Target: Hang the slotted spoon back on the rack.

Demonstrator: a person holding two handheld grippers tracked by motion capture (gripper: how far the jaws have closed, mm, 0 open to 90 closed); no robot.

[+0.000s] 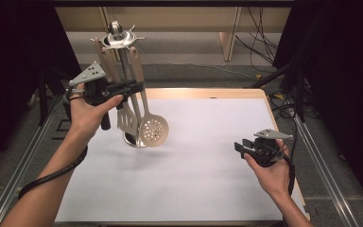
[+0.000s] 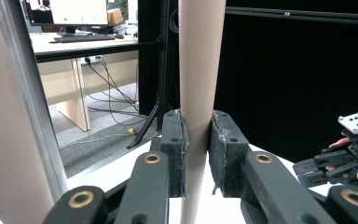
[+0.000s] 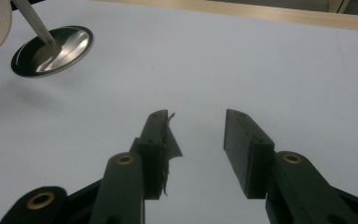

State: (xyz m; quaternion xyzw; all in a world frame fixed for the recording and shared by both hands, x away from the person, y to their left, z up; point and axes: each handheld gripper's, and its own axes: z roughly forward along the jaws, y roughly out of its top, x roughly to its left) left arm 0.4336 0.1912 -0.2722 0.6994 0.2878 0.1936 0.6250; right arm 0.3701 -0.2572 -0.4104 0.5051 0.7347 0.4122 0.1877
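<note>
A metal utensil stand (image 1: 116, 39) rises from the white table's far left, its round base (image 3: 51, 50) resting on the sheet. Beige-handled utensils hang from it, among them a round perforated skimmer (image 1: 153, 130) and a slotted turner (image 1: 126, 120). My left gripper (image 1: 136, 86) is held level at mid-height of the stand. Its pads are shut on one upright beige handle (image 2: 198, 70); I cannot tell which utensil it belongs to. My right gripper (image 1: 240, 147) hovers low over the table's right side, open, with nothing between its jaws (image 3: 196, 116).
White paper (image 1: 203, 189) covers the table, with a wooden edge (image 1: 203, 92) at the back and right. Metal rails run along both sides. Cables lie on the floor behind. Another beige handle (image 2: 2, 140) stands close at the left of the left gripper view.
</note>
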